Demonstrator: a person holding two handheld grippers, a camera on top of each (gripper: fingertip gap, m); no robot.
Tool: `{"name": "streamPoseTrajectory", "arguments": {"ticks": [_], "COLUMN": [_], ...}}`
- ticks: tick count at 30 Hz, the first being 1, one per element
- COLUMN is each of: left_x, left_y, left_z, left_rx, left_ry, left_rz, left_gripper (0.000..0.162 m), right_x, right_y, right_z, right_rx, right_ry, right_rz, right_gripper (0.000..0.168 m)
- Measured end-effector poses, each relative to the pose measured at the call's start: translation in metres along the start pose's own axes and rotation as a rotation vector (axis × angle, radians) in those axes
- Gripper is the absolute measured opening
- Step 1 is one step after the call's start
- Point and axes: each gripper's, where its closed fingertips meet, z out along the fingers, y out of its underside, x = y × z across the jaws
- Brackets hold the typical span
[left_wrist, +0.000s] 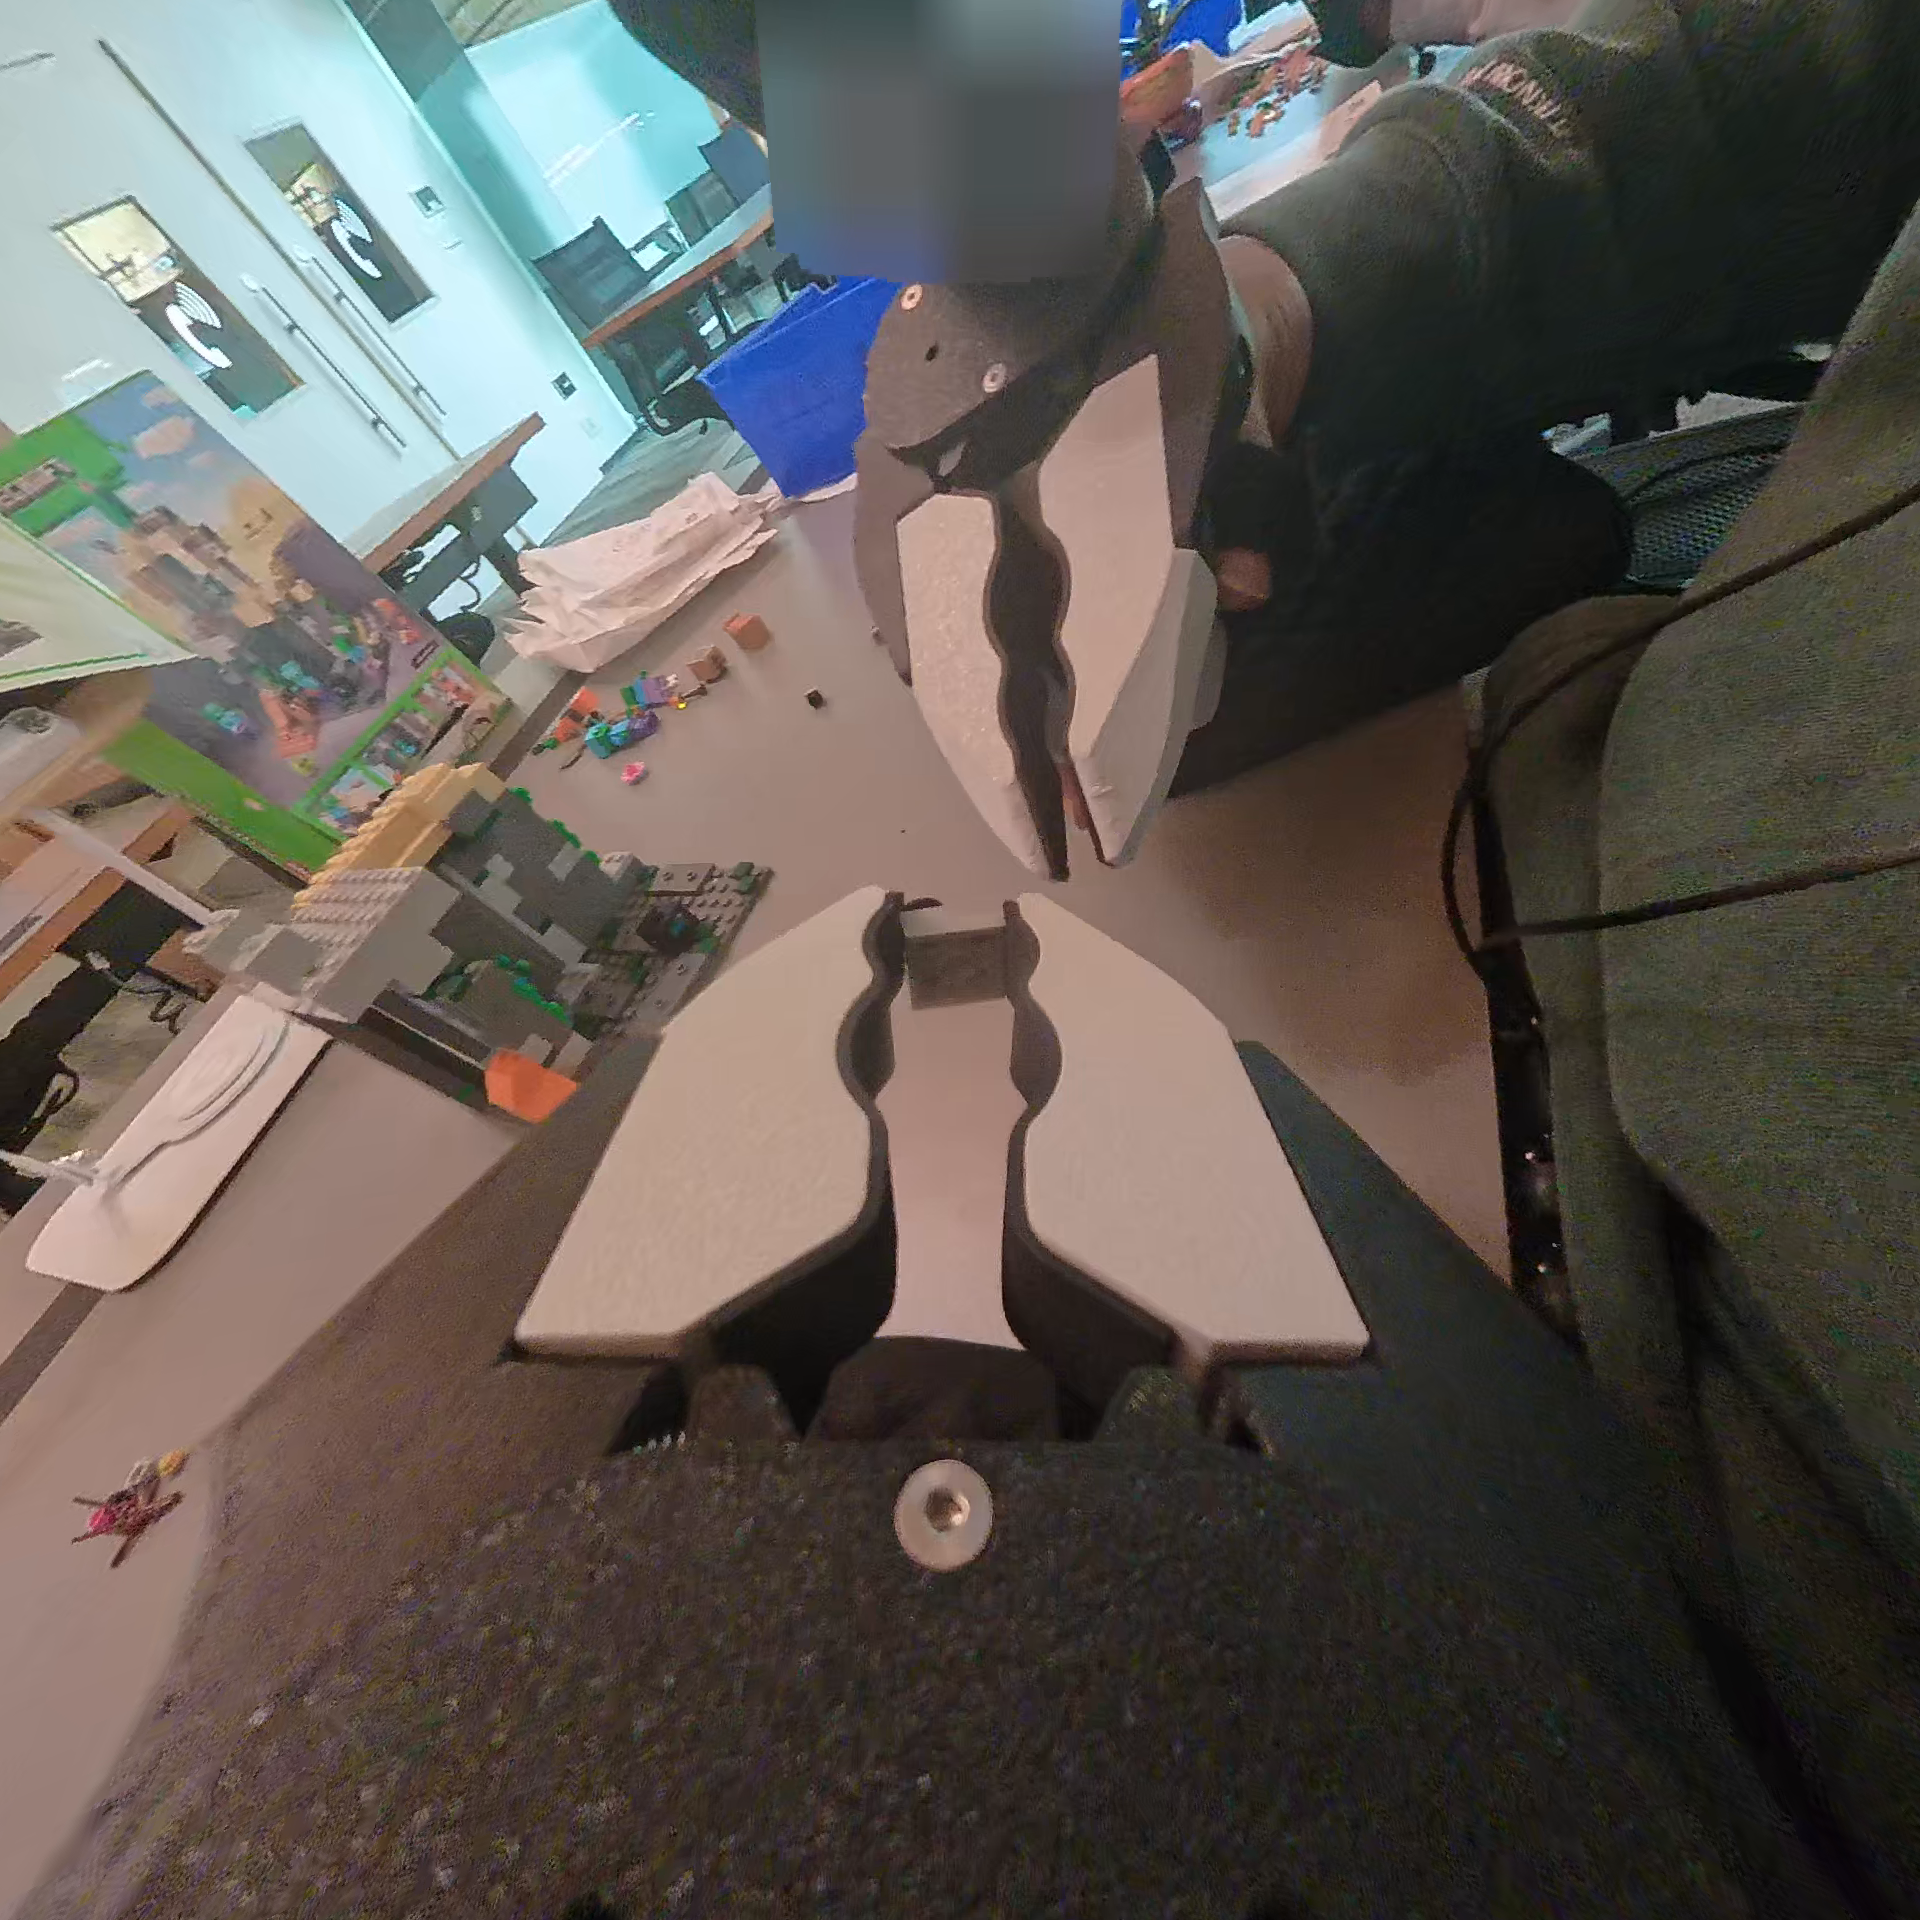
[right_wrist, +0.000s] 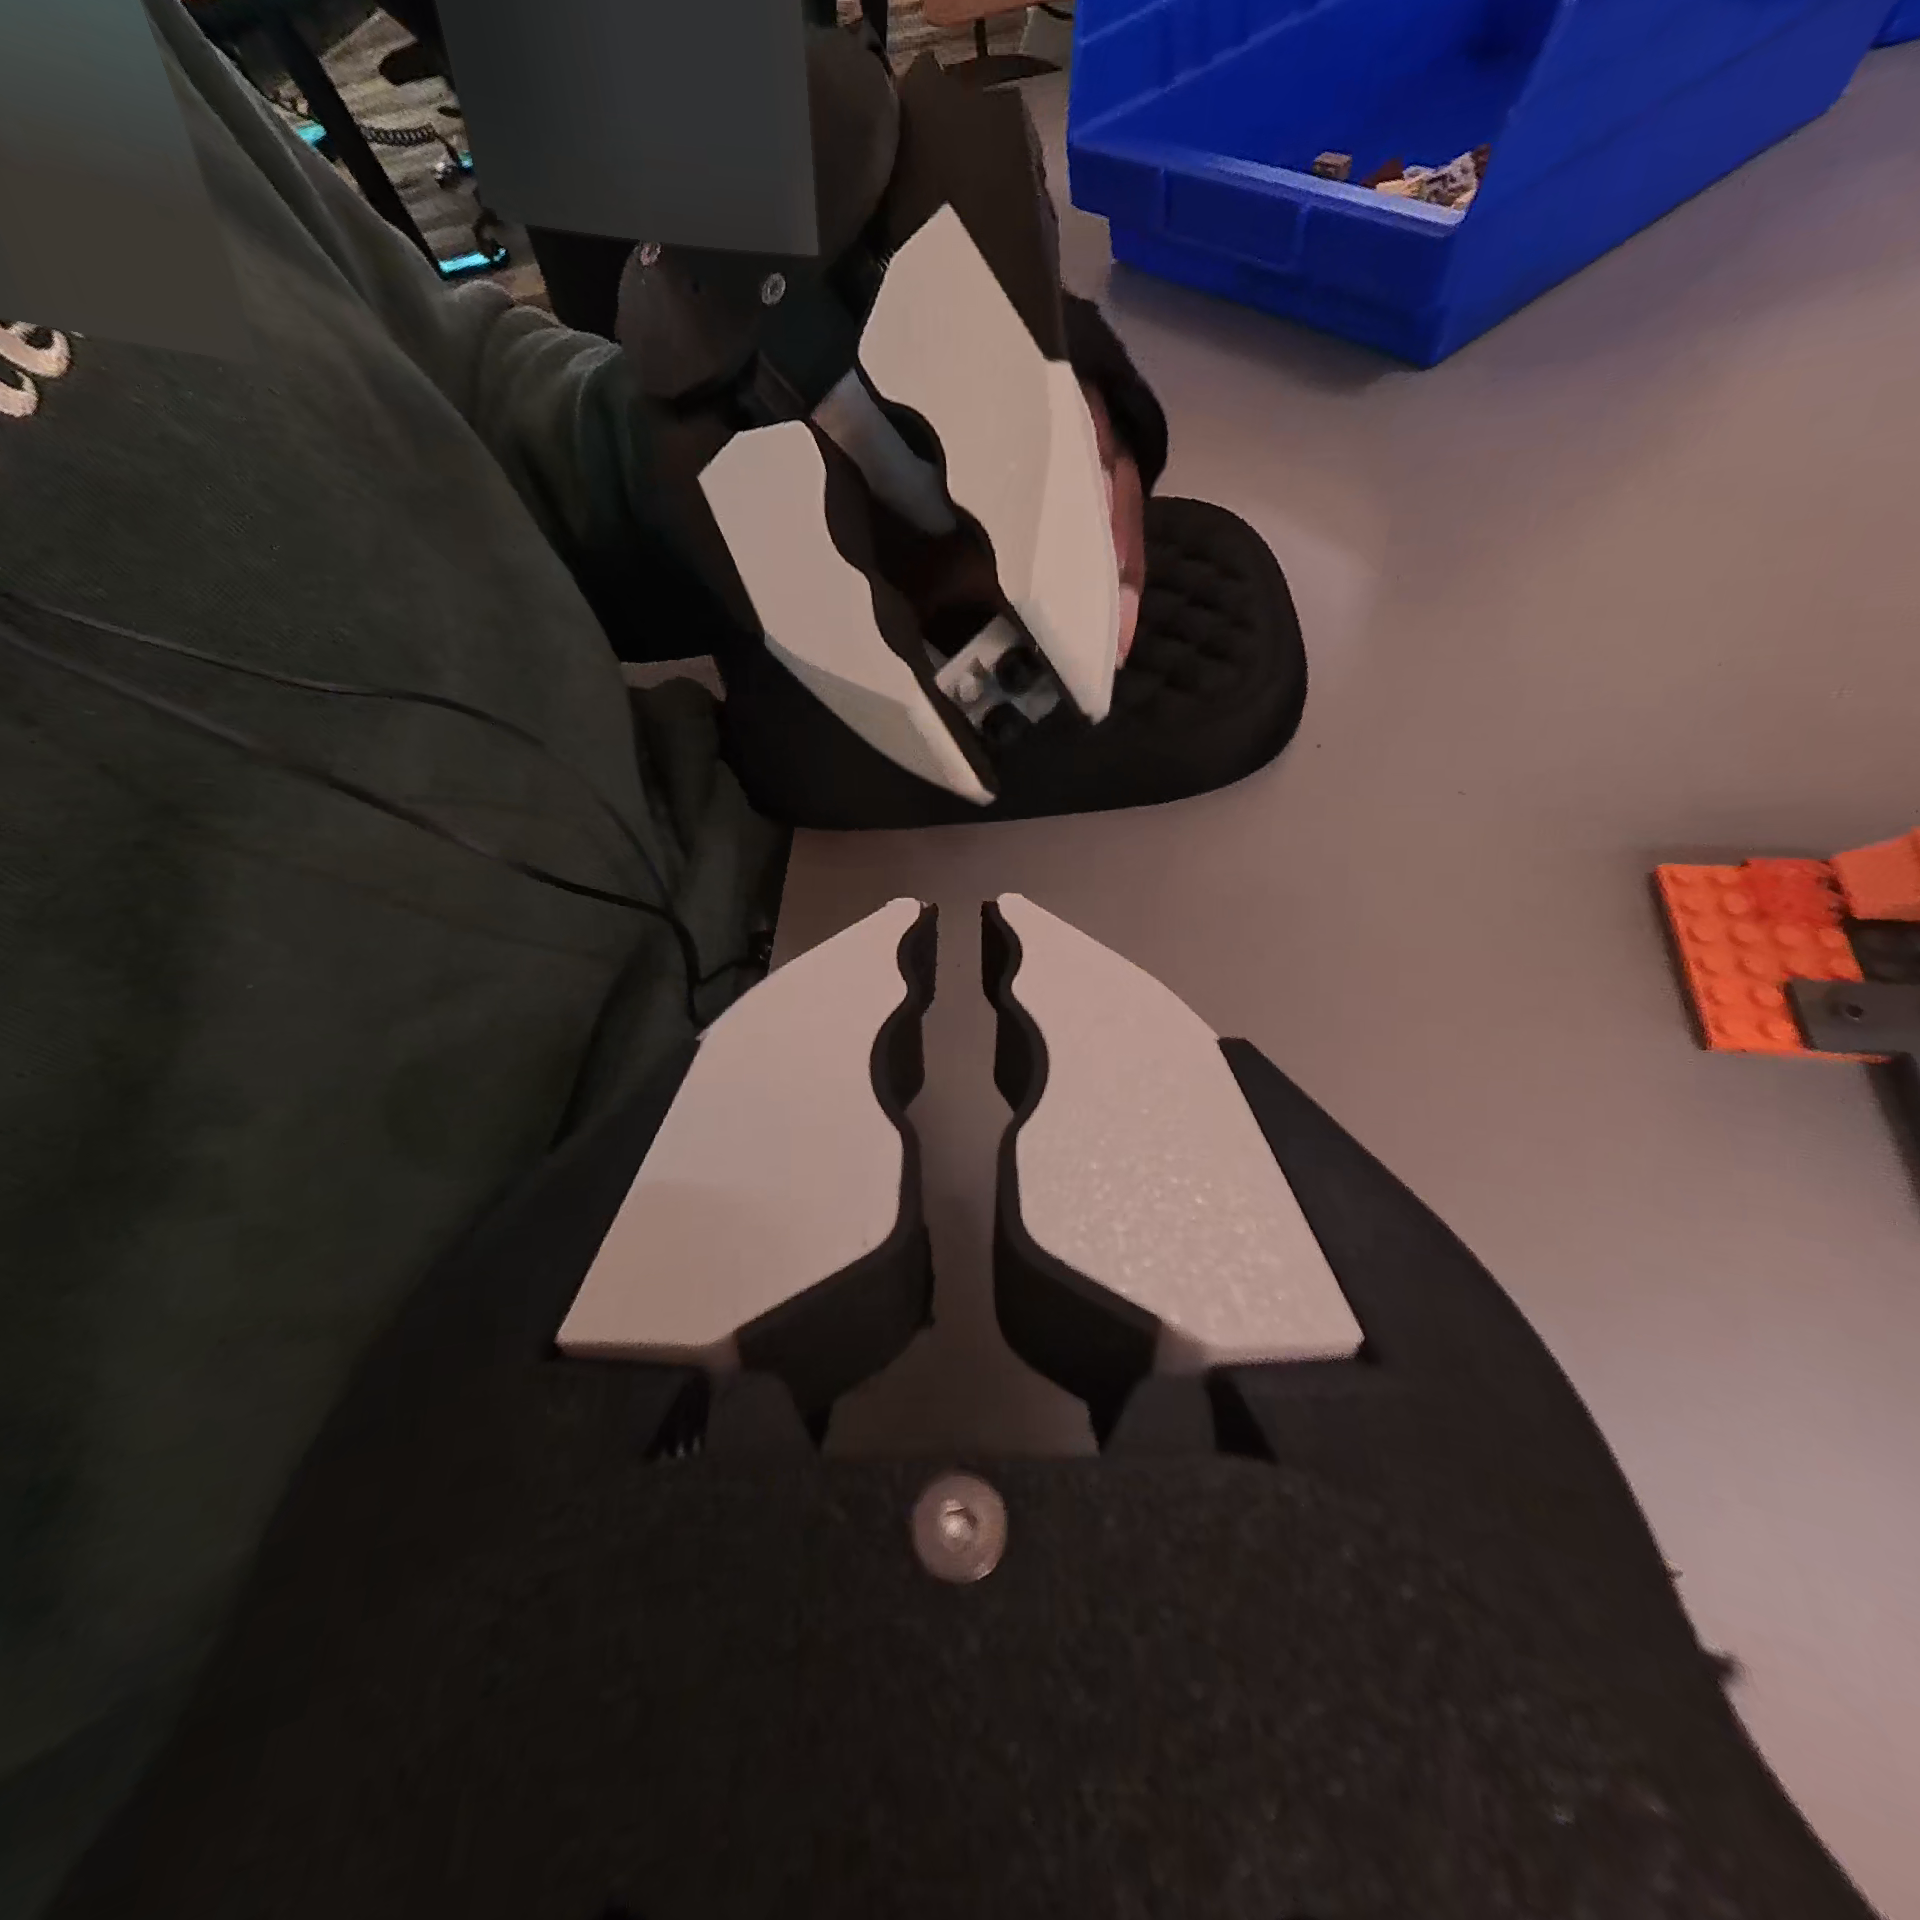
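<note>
Here a small grey brick (left_wrist: 956, 966) is pinched at the left gripper (left_wrist: 951, 914) tips — light, stiff, easily slipped; the right gripper (right_wrist: 958, 914) is held nearly closed, empty.

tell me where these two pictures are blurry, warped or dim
Left wrist view: wide-angle warp bends the wall and tilts the table; the brick build at left is softly blurred, the left gripper and its small grey piece sharper. Right wrist view: dim and shadowed at the sleeve; the orange plate looks smeared.
</note>
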Motion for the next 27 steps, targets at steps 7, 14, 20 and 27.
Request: {"name": "streamPoseTrajectory", "arguments": {"ticks": [7, 14, 20, 27], "left_x": [0.002, -0.002, 0.004, 0.013], "left_y": [0.022, 0.018, 0.013, 0.008], "left_z": [0.007, 0.005, 0.001, -0.005], "left_rx": [-0.136, -0.133, -0.134, -0.131], "left_ry": [0.001, -0.018, -0.017, -0.015], "left_rz": [0.047, 0.053, 0.077, 0.106], "left_gripper": [0.018, 0.018, 0.018, 0.018], "right_x": [-0.019, -0.052, -0.066, -0.063], "right_y": [0.028, 0.060, 0.071, 0.079], "right_z": [0.004, 0.009, 0.017, 0.026], "right_rx": [-0.155, -0.375, -0.511, -0.648], "right_ry": [-0.090, -0.225, -0.284, -0.330], "right_rz": [-0.081, -0.233, -0.418, -0.642], "right_gripper": [0.007, 0.010, 0.011, 0.012]}}
